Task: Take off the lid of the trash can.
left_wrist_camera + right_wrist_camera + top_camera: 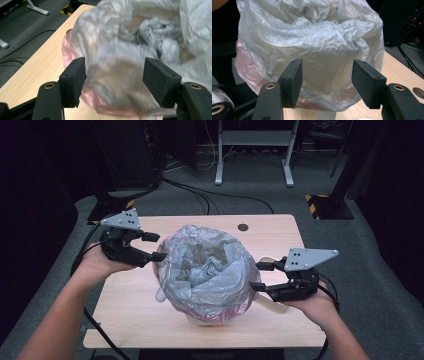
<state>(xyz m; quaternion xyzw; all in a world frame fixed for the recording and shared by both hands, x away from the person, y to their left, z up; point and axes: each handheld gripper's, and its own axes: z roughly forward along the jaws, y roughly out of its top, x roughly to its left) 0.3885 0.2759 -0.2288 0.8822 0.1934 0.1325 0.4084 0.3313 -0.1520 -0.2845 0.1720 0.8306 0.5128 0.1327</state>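
The bag (pixel 207 270) (thin, crinkled film draped over a bin) sits between both grippers. Left gripper (pixel 156 247) and right gripper (pixel 259 276) stand wide, gripping nothing. A careless pinch could tear the film or tip the bin. The left gripper view shows the wad (pixel 160 35) inside, hidden from the right's.

No legible text or labels

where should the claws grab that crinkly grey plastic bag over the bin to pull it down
Probably by the loose crinkly grey plastic bag skirt hanging below the rim, one claw from each side. The film billows out there and folds freely, so it fits between the pads. The left claw and right claw stand open beside it.
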